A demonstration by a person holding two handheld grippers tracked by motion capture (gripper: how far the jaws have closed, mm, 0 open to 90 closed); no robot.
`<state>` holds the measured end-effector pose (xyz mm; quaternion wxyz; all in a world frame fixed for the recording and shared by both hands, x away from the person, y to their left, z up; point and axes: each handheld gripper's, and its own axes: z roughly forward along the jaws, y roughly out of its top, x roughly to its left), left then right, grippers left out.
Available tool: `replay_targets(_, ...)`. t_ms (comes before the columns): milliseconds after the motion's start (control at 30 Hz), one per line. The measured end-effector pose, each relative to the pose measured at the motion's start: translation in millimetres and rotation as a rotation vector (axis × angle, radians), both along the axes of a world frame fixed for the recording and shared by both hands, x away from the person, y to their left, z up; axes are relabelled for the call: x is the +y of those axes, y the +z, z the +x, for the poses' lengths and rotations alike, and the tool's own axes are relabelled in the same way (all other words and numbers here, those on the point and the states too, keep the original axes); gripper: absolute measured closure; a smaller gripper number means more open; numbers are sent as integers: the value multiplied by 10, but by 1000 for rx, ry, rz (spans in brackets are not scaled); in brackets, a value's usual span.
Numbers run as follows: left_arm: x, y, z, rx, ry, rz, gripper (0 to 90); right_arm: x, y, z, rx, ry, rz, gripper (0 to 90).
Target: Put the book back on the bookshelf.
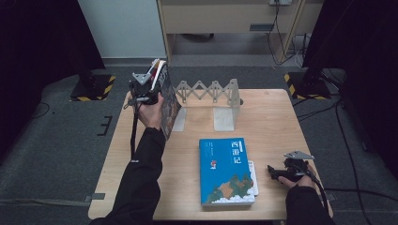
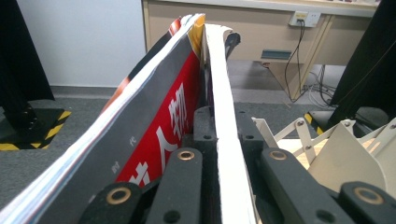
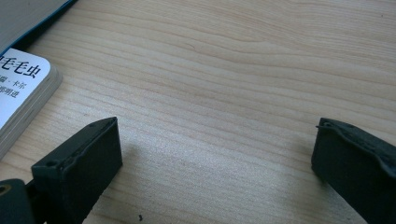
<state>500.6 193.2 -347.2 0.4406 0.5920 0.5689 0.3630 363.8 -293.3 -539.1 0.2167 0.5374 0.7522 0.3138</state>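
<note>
My left gripper (image 1: pixel 149 86) is up off the table at the far left, just left of the folding rack (image 1: pixel 212 96), and its jaws are clamped on a book (image 1: pixel 165 96) that I hold upright, edge toward me. In the left gripper view the jaws pinch the book's (image 2: pixel 159 135) white pages and cover near the spine, and the grey-and-red cover with white characters bows away to the left. The rack's pale plates (image 2: pixel 348 156) sit just right of the jaws in that view, close beside the book but not touching it as far as I can tell.

My right gripper (image 1: pixel 277 172) rests low at the near right corner of the table (image 1: pixel 272 122), lying roughly level and pointing left toward the blue book (image 1: pixel 226 171). Its jaws stand well apart with nothing between them, only bare wood (image 3: pixel 224 93) under them. In the right gripper view a small white book (image 3: pixel 21 93) with black characters lies just beyond the left jaw, not touching it.

The blue book lies flat at the near middle of the table, cover up, with the small white book (image 1: pixel 254 178) poking out from under its right edge. The rack stands at the far middle, its two upright plates spread apart by a scissor link.
</note>
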Motion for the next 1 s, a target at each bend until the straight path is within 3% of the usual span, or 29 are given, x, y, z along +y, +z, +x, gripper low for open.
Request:
replay_targets(467, -14, 6, -50, -7, -10, 0, 782, 0, 0, 0, 0, 0, 0, 19)
replay_targets(733, -16, 1, -237, -41, -59, -31, 681, 0, 0, 0, 0, 0, 0, 19)
replay_targets(1000, 14, -3, -462, -59, -99, -27, 617, 0, 0, 0, 0, 0, 0, 19)
